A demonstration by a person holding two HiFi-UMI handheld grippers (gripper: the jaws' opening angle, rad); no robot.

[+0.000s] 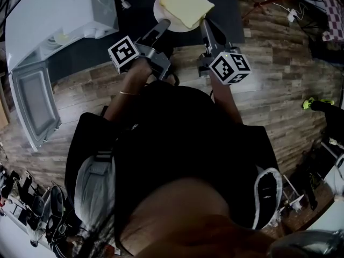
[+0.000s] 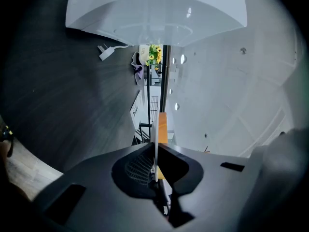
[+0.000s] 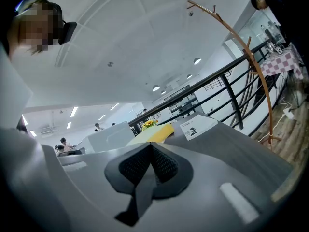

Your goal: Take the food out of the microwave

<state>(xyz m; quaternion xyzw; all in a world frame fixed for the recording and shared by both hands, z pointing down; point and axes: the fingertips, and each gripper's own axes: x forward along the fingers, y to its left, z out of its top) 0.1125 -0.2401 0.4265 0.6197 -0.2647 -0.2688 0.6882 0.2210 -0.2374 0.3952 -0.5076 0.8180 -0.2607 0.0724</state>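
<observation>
Yellow bread lies on white plate, outside microwave, over dark table. Left gripper clamped on plate's near-left rim; in left gripper view thin plate edge stands between its jaws. Right gripper closed on near-right rim, jaws pressed together at plate's edge, bread just beyond. Both point roughly level. Microwave sits at table's left, door swung open. Wood-plank floor around.

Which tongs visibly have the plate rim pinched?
The left tongs: the white plate rim runs edge-on between its jaws. The right tongs are shut, the plate showing only beyond their tips.
</observation>
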